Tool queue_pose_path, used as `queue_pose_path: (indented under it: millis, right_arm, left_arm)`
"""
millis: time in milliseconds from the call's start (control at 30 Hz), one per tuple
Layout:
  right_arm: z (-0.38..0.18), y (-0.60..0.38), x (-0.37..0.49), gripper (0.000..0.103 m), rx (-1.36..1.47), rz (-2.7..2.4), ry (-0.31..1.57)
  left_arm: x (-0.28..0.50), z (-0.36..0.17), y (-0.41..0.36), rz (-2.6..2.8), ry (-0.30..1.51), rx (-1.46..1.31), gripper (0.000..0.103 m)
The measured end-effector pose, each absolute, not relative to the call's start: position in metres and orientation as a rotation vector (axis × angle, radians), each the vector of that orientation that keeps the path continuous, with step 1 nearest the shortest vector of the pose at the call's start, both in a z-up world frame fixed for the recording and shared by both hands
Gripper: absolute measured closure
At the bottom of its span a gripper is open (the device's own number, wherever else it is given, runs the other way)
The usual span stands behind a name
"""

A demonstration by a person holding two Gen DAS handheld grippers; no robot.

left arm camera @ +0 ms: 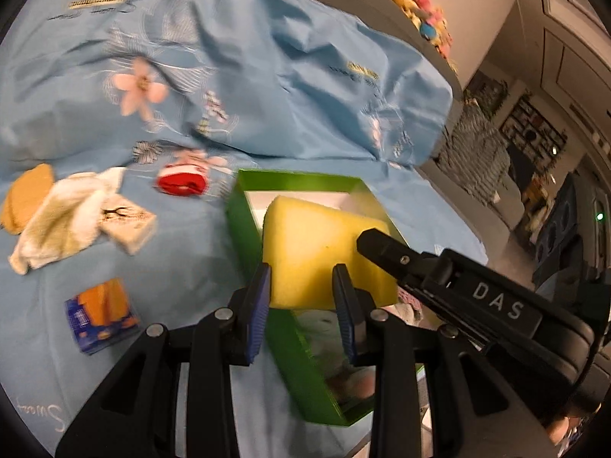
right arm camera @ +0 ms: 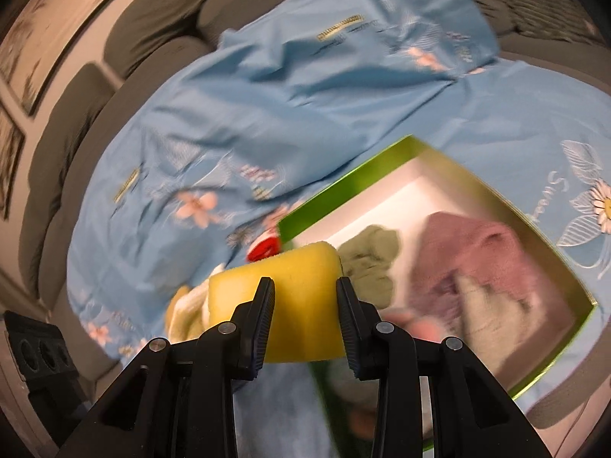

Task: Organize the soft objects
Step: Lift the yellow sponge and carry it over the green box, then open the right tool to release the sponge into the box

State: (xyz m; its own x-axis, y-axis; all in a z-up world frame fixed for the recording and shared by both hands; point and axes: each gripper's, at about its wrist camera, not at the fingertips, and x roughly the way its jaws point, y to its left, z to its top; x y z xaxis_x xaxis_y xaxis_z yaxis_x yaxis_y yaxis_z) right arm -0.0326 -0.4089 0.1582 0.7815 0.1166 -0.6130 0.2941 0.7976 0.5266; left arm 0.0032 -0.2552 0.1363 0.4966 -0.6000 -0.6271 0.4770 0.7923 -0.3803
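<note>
Both tongs, left (left arm camera: 301, 290) & right (right arm camera: 305, 305), pinch one yellow sponge (left arm camera: 320, 252), shared grip for bulk, over green box (left arm camera: 244, 225) w/ soft items inside

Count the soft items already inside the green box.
3 visible in the green box: an olive cloth near the yellow sponge, a mauve towel at the middle, a pale cloth beside it. More may be hidden behind the grippers.

surface: blue floral sheet (left arm camera: 267, 57) over grey sofa (right arm camera: 76, 122) | wall: framed pictures (right arm camera: 23, 61) | shelf: plush toys (left arm camera: 420, 4) | light: dim, warm indoor
</note>
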Motion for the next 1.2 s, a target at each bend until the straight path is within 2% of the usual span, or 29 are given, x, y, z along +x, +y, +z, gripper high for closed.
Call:
queue_pose_path:
  millis: [267,600,667,733,800,833,933,1067,1133,1200]
  right_arm:
    - [0.149,-0.455,-0.036,0.067,0.706,-0.207,0.675]
    - [0.135,-0.475,-0.029,0.067,0.721,-0.284,0.707]
    - [0.134,-0.476,-0.028,0.067,0.728,-0.282,0.699]
    - [0.133,-0.477,-0.028,0.067,0.749,-0.259,0.691]
    - [0.135,-0.476,-0.029,0.067,0.771,-0.231,0.677]
    - [0.137,-0.474,-0.030,0.065,0.771,-0.220,0.665]
    - [0.147,-0.465,-0.036,0.035,0.739,-0.221,0.617]
    - [0.158,-0.453,-0.040,0.032,0.703,-0.195,0.578]
    - [0.162,-0.445,-0.040,0.025,0.699,-0.163,0.571]
    - [0.165,-0.431,-0.037,0.024,0.676,-0.120,0.583]
  left_arm:
    - [0.016,0.122,-0.301,-0.750,0.905,-0.148,0.073]
    - [0.027,0.107,-0.321,-0.743,0.974,-0.139,0.073]
    - [0.030,0.107,-0.317,-0.740,0.972,-0.149,0.069]
    - [0.029,0.108,-0.312,-0.740,0.978,-0.165,0.055]
    - [0.027,0.112,-0.305,-0.750,0.969,-0.192,0.046]
    - [0.024,0.116,-0.302,-0.755,0.957,-0.199,0.040]
    - [0.014,0.129,-0.287,-0.745,0.910,-0.208,0.025]
    - [0.004,0.138,-0.260,-0.711,0.885,-0.224,0.020]
    - [-0.001,0.141,-0.243,-0.686,0.867,-0.230,0.019]
    - [-0.007,0.143,-0.221,-0.647,0.842,-0.242,0.016]
